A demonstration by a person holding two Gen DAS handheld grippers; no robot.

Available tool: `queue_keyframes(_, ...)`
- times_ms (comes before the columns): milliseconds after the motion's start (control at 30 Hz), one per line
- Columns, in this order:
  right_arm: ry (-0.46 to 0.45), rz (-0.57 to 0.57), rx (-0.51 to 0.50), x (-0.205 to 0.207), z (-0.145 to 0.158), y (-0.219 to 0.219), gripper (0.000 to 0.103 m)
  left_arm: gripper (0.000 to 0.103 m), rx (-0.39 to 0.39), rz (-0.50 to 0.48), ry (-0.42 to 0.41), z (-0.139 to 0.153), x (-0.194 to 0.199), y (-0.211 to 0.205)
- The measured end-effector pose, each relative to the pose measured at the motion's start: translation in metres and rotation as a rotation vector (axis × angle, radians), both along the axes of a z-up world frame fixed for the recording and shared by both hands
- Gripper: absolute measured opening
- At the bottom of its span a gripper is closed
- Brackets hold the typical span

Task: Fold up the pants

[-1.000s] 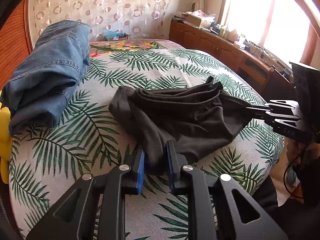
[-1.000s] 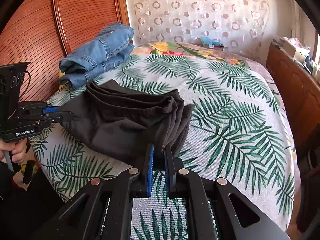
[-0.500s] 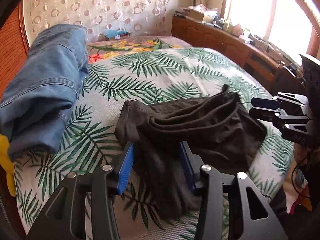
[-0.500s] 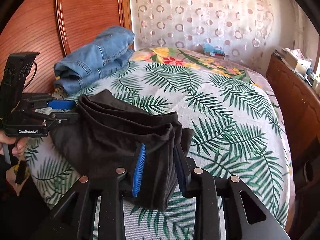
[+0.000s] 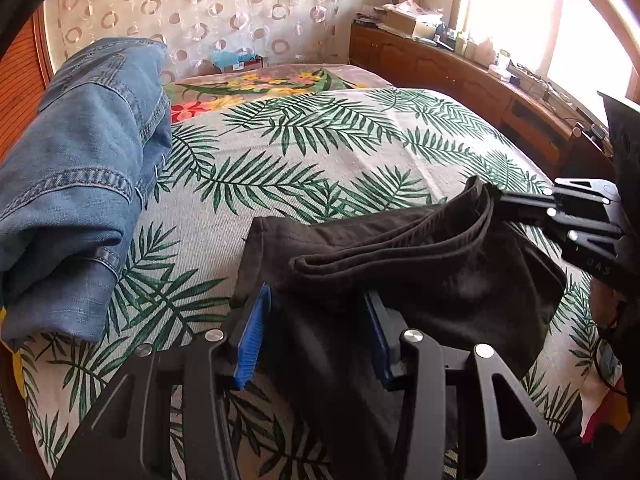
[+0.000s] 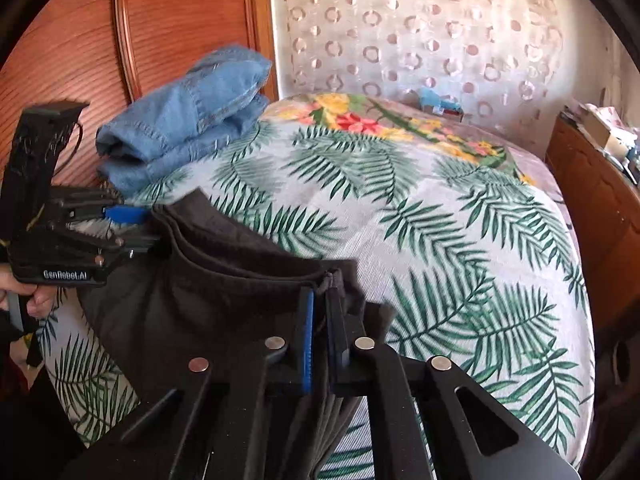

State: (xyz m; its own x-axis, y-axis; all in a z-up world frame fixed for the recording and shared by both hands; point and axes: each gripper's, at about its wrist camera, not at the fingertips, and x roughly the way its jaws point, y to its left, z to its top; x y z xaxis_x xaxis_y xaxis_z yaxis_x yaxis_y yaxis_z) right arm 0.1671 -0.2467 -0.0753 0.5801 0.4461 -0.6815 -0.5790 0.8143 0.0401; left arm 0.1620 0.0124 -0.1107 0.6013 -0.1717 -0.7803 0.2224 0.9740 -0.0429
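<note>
The dark grey pants (image 5: 420, 264) lie bunched in folded layers at the near edge of the bed. My left gripper (image 5: 316, 320) is open, its blue pads on either side of one end of the pants. It also shows at the left in the right wrist view (image 6: 132, 226). My right gripper (image 6: 322, 312) is shut on the other end of the pants (image 6: 208, 292), where the layers bunch. It shows at the right in the left wrist view (image 5: 504, 204), at the pants' far corner.
The bed has a palm-leaf cover (image 5: 320, 148). Folded blue jeans (image 5: 80, 184) lie at the bed's left side by a wooden headboard (image 6: 172, 28). A wooden sideboard (image 5: 480, 76) with clutter runs under the window on the right.
Both grippers let go of the pants and opened. The left has stayed open around its end. The right has shut again on the bunched edge.
</note>
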Motion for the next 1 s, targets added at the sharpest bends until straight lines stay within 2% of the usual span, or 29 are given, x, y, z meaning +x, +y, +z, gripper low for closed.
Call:
queue_keyframes(133,-0.018,-0.063,0.042,0.004,0.002,-0.011,0.004,0.046,-0.004,0.022,-0.019,0.003,0.0,0.003)
queue_keyframes(367,0.027,-0.111,-0.024,0.016,-0.012,-0.002,0.005,0.046,0.005,0.041,-0.024,0.002,0.007,0.004)
queue_keyframes(467,0.04,-0.112,-0.018,0.019,-0.01,-0.001,0.005,0.046,0.01,0.048,-0.027,0.003,0.005,0.004)
queue_keyframes(533,0.042,-0.117,0.001,0.018,-0.008,-0.003,0.013,0.046,0.01,0.051,-0.038,0.006,0.001,0.004)
queue_keyframes(733,0.038,-0.124,0.019,0.001,0.001,-0.015,0.025,0.046,-0.005,0.065,-0.059,0.017,-0.016,0.007)
queue_keyframes(1000,0.072,-0.1,0.059,-0.044,0.002,-0.04,0.025,0.047,-0.02,0.058,-0.056,0.013,-0.055,0.009)
